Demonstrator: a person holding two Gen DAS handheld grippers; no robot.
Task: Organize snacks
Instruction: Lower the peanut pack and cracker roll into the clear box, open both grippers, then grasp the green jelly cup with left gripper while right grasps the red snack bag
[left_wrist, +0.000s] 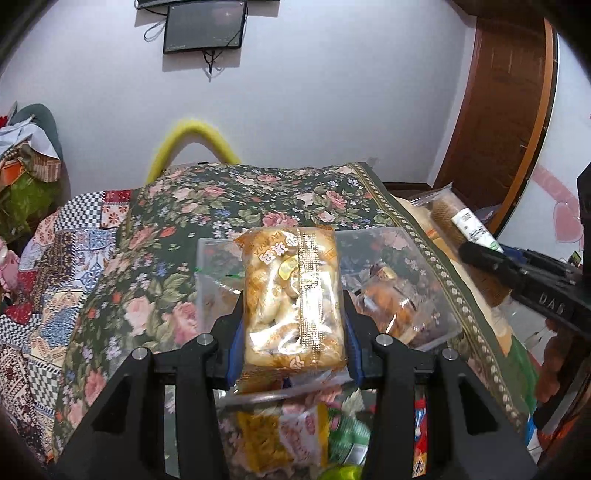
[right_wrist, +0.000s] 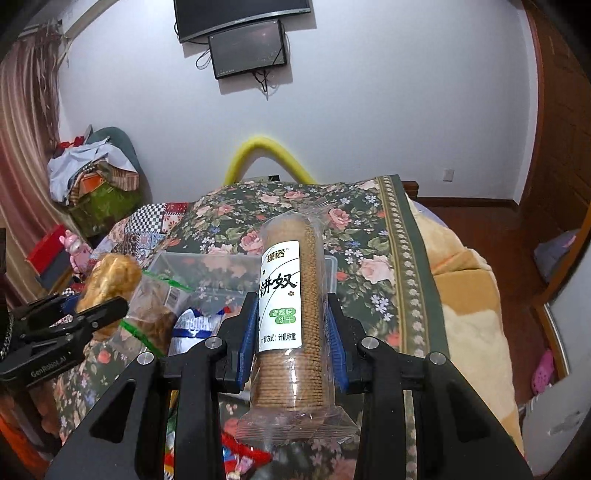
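My left gripper is shut on a clear orange-printed bag of small breads and holds it over a clear plastic bin on the floral bed cover. My right gripper is shut on a tall clear sleeve of round biscuits with a white label, held upright above the bed. The biscuit sleeve also shows in the left wrist view at the right. The bread bag shows in the right wrist view at the left, in the left gripper.
The bin holds a bag of brown pastries. Loose snack packets lie below my left gripper, and more lie near the bin. A yellow curved bar stands behind the bed. A wooden door is at the right.
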